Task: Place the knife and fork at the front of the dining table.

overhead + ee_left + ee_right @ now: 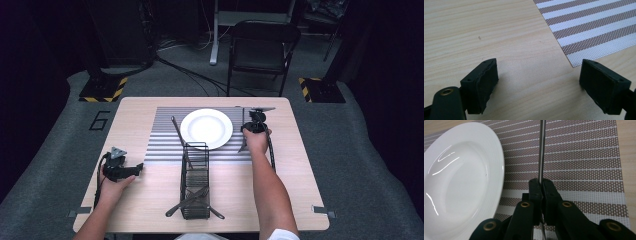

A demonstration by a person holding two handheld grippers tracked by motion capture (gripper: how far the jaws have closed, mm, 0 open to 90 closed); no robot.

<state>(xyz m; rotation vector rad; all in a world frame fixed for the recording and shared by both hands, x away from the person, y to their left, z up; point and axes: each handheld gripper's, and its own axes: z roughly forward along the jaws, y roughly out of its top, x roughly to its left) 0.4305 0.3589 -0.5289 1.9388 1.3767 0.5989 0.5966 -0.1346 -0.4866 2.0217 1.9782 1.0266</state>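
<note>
Knife (541, 152) is clamped in your right gripper (542, 185) over the placemat (584, 157) just right of the plate (461, 182), so lower it flat there; your left gripper (537, 80) rests released.

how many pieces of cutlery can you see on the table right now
4, as far as I can tell: one left of the plate on the placemat, one held in the right gripper beside the plate, and two crossed in the wire rack. The rack may hide more.
</note>
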